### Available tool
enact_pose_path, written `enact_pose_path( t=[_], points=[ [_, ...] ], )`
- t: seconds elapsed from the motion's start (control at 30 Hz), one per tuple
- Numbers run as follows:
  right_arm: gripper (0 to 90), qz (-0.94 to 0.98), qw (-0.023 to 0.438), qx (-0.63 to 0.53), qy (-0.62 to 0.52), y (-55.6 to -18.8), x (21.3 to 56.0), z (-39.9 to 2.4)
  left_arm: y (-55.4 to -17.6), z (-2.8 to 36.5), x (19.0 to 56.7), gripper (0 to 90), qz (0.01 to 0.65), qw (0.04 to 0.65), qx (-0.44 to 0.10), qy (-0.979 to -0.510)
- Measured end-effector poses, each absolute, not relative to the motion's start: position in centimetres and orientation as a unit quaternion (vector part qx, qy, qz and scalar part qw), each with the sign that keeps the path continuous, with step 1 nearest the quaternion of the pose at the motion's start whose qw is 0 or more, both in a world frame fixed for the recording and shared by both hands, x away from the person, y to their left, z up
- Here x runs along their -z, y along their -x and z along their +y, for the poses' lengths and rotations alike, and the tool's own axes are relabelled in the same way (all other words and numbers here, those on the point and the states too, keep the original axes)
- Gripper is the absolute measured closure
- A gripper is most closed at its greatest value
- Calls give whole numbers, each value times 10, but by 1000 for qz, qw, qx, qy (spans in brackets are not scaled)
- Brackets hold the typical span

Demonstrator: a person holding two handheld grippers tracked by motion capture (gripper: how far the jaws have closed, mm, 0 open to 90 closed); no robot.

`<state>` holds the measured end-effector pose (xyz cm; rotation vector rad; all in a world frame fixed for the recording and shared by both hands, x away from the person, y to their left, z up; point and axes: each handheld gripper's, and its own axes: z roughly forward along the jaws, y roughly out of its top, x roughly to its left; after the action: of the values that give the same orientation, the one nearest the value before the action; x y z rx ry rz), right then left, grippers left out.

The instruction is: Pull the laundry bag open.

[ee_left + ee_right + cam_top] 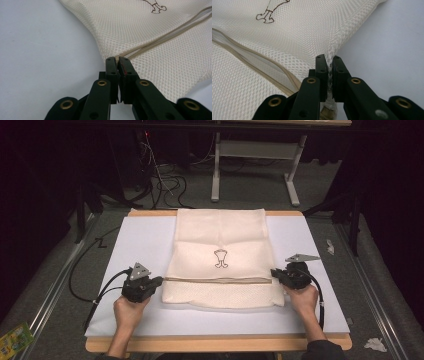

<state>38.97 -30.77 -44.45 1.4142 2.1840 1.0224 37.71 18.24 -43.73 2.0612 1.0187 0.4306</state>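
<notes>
Forearms, high view: two hands are seen coming in from the bottom edge, each carrying a hand-held gripper at a side edge of the mesh bag (220,257).
Left hand-held gripper (159,282), high view: it is set at the bag's left edge, level with the zip line (217,280).
Right hand-held gripper (274,272), high view: it is set at the bag's right edge, at the same line.
Bag position, high view: the bag is laid flat in the middle of the white table (310,245), its far end reaching the table's far edge and its near part folded over along the zip.
Jaws, left gripper view: the left hand-held gripper (117,60) is pressed together at the bag's (150,37) edge where the tan zip tape (160,37) ends; whether cloth is caught between the pads cannot be told.
Jaws, right gripper view: the right hand-held gripper (329,58) is pinched on a gathered fold of the bag's (299,37) mesh edge, beside the open zip (274,72).
Handling, judged: the bag is taken to be light, limp and thin, so sagging between two grips is expected.
Surface, judged: the open weave is likely to snag and to slip from a shallow pinch.
Hold, judged: the reinforced zip ends and seamed side edges are best taken, with both sides kept level.
</notes>
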Motion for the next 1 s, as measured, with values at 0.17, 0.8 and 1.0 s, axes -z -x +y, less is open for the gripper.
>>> enact_pose_path(
  t=[0.17,0.8,1.0],
  points=[
    [857,772,168,-355,-500,-389,446,-307,-379,185,440,870,407,394,-157,-809],
    [761,770,165,-351,-506,-385,454,-306,-379,184,446,853,414,388,-152,-809],
    [677,764,182,-355,-508,-379,449,-307,-376,186,444,813,408,402,-163,-803]
  ],
)
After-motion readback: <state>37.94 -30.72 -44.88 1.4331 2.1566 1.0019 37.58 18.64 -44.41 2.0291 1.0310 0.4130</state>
